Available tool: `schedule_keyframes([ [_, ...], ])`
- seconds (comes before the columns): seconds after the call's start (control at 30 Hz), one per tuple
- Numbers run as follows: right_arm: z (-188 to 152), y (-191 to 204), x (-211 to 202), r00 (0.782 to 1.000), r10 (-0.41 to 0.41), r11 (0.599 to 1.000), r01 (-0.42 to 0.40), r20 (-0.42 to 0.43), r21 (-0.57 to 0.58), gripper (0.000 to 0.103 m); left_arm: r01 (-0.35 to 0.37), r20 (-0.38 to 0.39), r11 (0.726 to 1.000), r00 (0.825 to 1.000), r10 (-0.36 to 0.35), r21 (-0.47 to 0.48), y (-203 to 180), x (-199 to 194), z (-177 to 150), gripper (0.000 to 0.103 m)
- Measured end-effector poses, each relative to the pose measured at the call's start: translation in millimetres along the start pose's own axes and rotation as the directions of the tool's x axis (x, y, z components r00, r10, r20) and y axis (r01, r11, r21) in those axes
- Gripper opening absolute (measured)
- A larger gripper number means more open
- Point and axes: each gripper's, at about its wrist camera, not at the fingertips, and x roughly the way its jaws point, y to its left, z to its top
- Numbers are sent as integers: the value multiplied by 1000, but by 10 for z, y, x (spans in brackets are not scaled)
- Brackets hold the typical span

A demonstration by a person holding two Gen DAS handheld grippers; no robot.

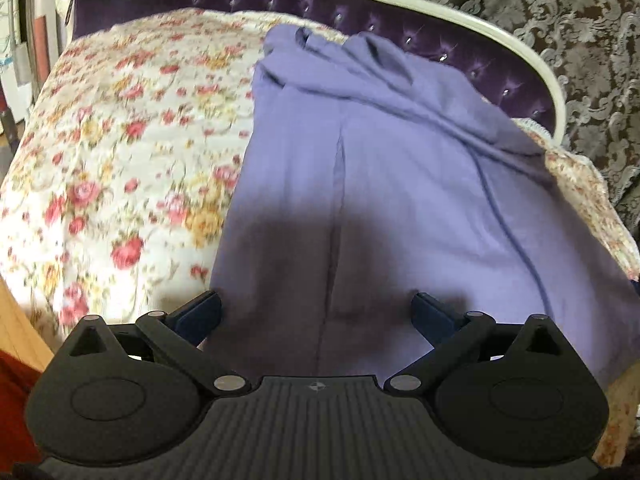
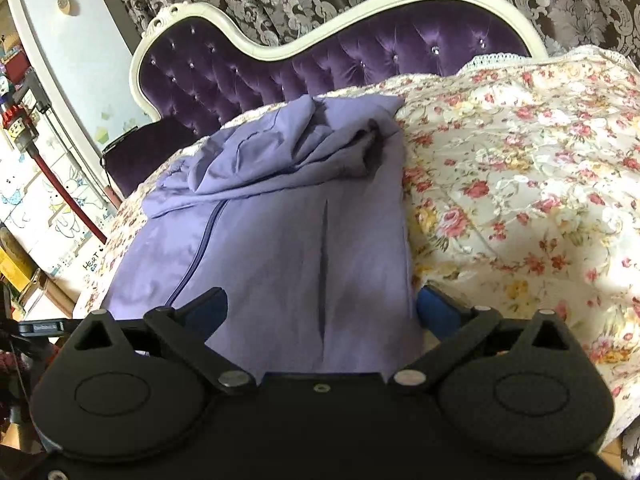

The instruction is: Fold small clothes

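Fingers of the left gripper [image 1: 316,312] stand wide apart with nothing between them, poised above the near hem of the lilac garment [image 1: 360,184], whose cloth fills the gap under them. The right gripper [image 2: 320,310] is likewise spread and empty, its right finger just past the garment's right border, over the floral bedspread [image 2: 520,168]. The garment [image 2: 280,220] lies on the bed, its long axis running straight away from both grippers toward the tufted purple headboard [image 2: 320,56]. Its near half lies flat; the far end, probably hood or sleeves, is bunched in soft folds near the head of the bed. A zipper [image 2: 200,248] runs lengthwise on the left side in the right wrist view, and a dark slit, perhaps a pocket, sits nearer the middle. The cloth looks thin, matte and limp, likely to sag when lifted. Both grippers seem equally near the hem, so a two-handed pinch there looks like the natural start.
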Motion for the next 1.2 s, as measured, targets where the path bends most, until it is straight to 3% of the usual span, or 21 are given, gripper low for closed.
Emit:
schedule_keyframes([
  [0.13, -20, 6, 0, 1000, 11, 999, -10, -13, 39, 102, -7, -7, 1000, 1000, 7, -13, 5, 4, -32, 103],
  [0.43, -91, -88, 67, 991, 136, 968, -129, -19, 214, 102, -47, -18, 999, 999, 47, 2, -63, 35, -45, 103],
  [1.0, -135, 139, 163, 993, 87, 994, -82, -75, 70, 103, -36, -40, 999, 998, 37, 25, -119, -18, -157, 101],
  [1.13, -148, 177, 171, 993, 79, 996, -75, -89, 42, 102, -12, -23, 999, 1000, 13, 30, -128, -97, -238, 84],
  [1.2, -153, 193, 171, 993, 67, 998, -64, -94, 29, 97, 6, -22, 999, 1000, -5, 32, -117, -135, -261, 78],
])
